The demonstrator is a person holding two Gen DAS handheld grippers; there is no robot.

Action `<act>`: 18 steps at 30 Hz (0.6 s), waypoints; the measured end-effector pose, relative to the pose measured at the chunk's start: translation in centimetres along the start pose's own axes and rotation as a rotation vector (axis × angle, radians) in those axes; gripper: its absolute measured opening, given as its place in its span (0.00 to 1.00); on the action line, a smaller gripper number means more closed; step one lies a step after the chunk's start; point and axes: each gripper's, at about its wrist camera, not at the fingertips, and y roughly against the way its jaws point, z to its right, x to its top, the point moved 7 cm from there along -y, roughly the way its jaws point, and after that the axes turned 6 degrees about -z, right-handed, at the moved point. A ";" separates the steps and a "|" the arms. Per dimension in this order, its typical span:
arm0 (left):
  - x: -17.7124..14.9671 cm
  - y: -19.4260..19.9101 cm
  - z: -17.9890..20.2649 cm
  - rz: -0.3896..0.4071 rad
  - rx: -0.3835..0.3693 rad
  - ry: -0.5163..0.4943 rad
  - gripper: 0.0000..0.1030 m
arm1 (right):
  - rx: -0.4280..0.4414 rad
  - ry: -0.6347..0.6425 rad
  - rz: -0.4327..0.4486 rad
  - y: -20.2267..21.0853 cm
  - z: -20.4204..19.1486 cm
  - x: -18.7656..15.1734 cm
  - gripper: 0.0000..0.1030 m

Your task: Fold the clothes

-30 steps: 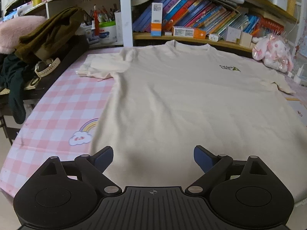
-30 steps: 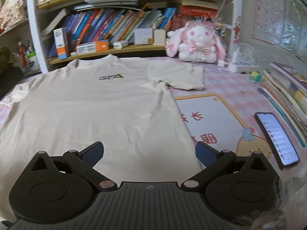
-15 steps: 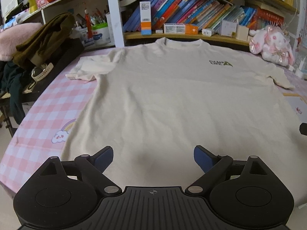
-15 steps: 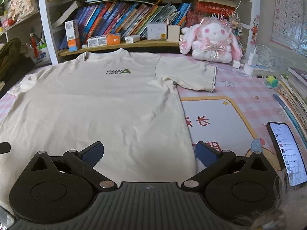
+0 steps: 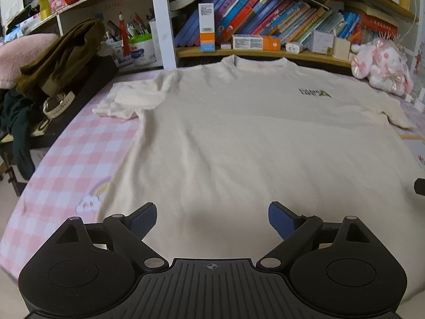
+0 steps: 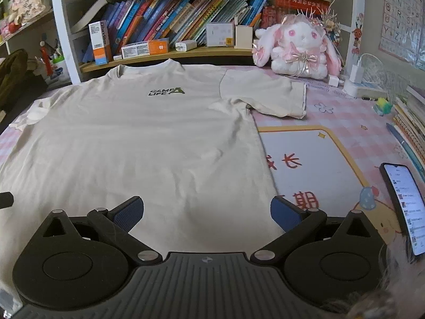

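A cream T-shirt (image 5: pixel 252 138) lies spread flat, front up, on a pink checked table cover, collar toward the bookshelf. The same T-shirt (image 6: pixel 138 143) carries a small dark chest logo (image 6: pixel 166 91). Its left sleeve (image 5: pixel 132 98) is rumpled, its right sleeve (image 6: pixel 268 94) lies flat. My left gripper (image 5: pixel 212 220) hovers open over the hem on the left half, nothing between its blue pads. My right gripper (image 6: pixel 207 212) is open over the hem by the shirt's right side edge.
A bookshelf (image 5: pixel 265 50) lines the back. A plush rabbit (image 6: pixel 297 50) sits back right, a lit phone (image 6: pixel 403 202) lies at the right edge, and stacked books (image 6: pixel 409 122) beside it. Dark clothes (image 5: pixel 53 61) pile up left. A printed mat (image 6: pixel 310 164) lies right of the shirt.
Both cameras pulled back and shifted, so more of the shirt shows. Each gripper's tip has come into the edge of the other's view. The shirt lies unmoved and both grippers stay open.
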 end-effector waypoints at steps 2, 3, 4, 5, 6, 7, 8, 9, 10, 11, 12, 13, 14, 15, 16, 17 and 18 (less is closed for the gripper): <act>1.0 -0.5 -0.8 0.011 -0.013 0.002 0.91 | -0.014 -0.011 0.006 -0.2 -0.6 0.6 1.00; 1.5 -0.8 -1.1 0.017 -0.020 0.000 0.91 | -0.021 -0.015 0.011 -0.3 -1.0 1.0 1.00; 1.9 -1.1 -1.5 0.020 -0.026 -0.003 0.91 | -0.024 -0.015 0.018 -0.4 -1.4 1.4 1.00; 2.2 -1.5 -1.9 0.019 -0.030 -0.006 0.91 | -0.028 -0.015 0.022 -0.5 -1.8 1.7 1.00; 2.5 -1.9 -2.3 0.018 -0.033 -0.008 0.91 | -0.032 -0.015 0.024 -0.7 -2.2 2.0 1.00; 2.8 -2.3 -2.7 0.016 -0.038 -0.009 0.91 | -0.039 -0.017 0.020 -1.0 -2.7 2.2 1.00; 3.1 -2.7 -3.2 0.015 -0.043 -0.006 0.91 | -0.043 -0.018 0.015 -1.3 -3.2 2.3 1.00; 3.4 -3.1 -3.7 0.012 -0.049 -0.001 0.91 | -0.045 -0.016 0.011 -1.5 -3.7 2.3 1.00; 3.7 -3.5 -4.3 0.010 -0.053 0.004 0.91 | -0.046 -0.015 0.007 -1.7 -4.2 2.4 1.00; 4.0 -3.9 -4.9 0.007 -0.056 0.011 0.91 | -0.050 -0.014 0.006 -1.9 -4.6 2.4 1.00; 4.3 -4.3 -5.6 0.005 -0.057 0.022 0.91 | -0.054 -0.013 0.005 -2.0 -5.1 2.5 1.00; 4.6 -4.7 -6.4 0.002 -0.058 0.039 0.91 | -0.058 -0.013 0.004 -2.2 -5.5 2.6 1.00; 5.0 -5.1 -7.3 -0.003 -0.061 0.058 0.91 | -0.061 -0.015 0.003 -2.3 -5.9 2.7 1.00; 5.3 -5.5 -8.1 -0.007 -0.064 0.078 0.91 | -0.064 -0.016 0.003 -2.5 -6.2 2.9 1.00; 5.6 -6.0 -9.0 -0.012 -0.068 0.100 0.90 | -0.066 -0.016 0.002 -2.5 -6.5 3.0 1.00; 6.0 -6.4 -9.9 -0.017 -0.074 0.126 0.90 | -0.068 -0.015 0.001 -2.5 -6.8 3.1 1.00; 6.4 -6.8 -10.7 -0.017 -0.081 0.153 0.90 | -0.069 -0.014 0.000 -2.5 -7.1 3.2 1.00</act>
